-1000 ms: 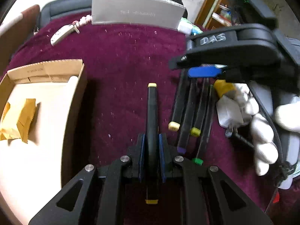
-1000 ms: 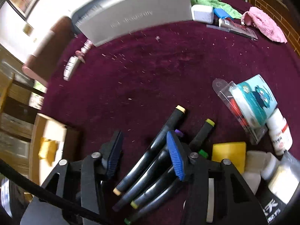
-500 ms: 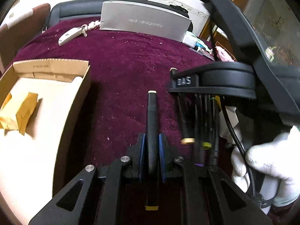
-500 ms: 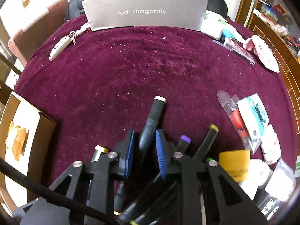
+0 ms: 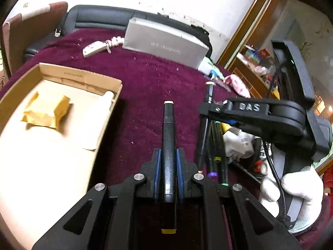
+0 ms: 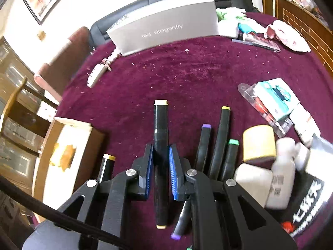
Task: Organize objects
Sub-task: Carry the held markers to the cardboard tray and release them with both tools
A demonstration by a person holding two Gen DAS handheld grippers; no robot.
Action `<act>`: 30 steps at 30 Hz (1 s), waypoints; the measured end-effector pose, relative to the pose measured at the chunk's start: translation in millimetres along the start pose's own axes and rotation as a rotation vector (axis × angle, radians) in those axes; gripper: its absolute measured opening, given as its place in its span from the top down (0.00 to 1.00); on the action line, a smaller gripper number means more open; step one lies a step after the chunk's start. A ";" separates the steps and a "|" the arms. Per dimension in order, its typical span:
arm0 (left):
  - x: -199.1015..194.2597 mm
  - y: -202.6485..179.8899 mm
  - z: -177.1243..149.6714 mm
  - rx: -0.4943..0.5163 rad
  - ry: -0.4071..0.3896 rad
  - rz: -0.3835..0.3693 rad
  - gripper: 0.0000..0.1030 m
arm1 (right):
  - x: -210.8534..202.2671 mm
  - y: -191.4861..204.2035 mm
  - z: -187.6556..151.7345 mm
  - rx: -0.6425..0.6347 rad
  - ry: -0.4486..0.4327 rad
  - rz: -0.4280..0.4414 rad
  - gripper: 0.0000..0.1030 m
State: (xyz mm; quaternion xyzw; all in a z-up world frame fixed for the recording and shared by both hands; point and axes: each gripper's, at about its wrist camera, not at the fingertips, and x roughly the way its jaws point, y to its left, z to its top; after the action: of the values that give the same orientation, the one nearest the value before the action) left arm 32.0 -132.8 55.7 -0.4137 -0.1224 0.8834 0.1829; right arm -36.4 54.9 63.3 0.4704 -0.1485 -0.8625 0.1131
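Note:
My left gripper [image 5: 168,160] is shut on a black marker with yellow caps [image 5: 169,137] and holds it above the maroon cloth. My right gripper [image 6: 161,158] is shut on a black marker with cream caps [image 6: 160,125], lifted off the cloth; this gripper also shows in the left wrist view [image 5: 210,108]. Three more black markers [image 6: 218,143] with purple, yellow and green caps lie to its right. An open cardboard box [image 5: 68,77] stands at the left and holds a yellow packet [image 5: 45,110] and a white tube [image 5: 100,116].
A grey "red dragonfly" box [image 6: 166,31] stands at the back. A white key fob [image 6: 95,77] lies near it. A yellow tape roll [image 6: 259,143], white bottles [image 6: 281,170] and a teal blister pack [image 6: 274,100] crowd the right side.
My right gripper closed on the cream-capped marker and lifted it out of the row. My left gripper kept its marker and rose, tilting the view up.

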 end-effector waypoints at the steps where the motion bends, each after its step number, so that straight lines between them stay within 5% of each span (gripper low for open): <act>1: -5.9 -0.1 -0.3 0.000 -0.013 0.000 0.89 | -7.2 2.1 -1.8 -0.005 -0.013 0.010 0.88; 17: -122.1 46.2 -2.8 -0.014 -0.238 0.137 0.89 | -91.5 85.3 -24.5 -0.178 -0.129 0.133 0.88; 30: -94.8 146.9 25.1 -0.055 -0.168 0.309 0.89 | -10.0 146.9 -39.6 -0.222 0.053 0.209 0.88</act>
State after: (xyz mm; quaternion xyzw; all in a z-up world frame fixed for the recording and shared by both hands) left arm 35.9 -307.3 82.5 -0.3572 -0.0965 0.9288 0.0224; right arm 10.6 -84.4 104.0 0.4595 -0.0971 -0.8444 0.2575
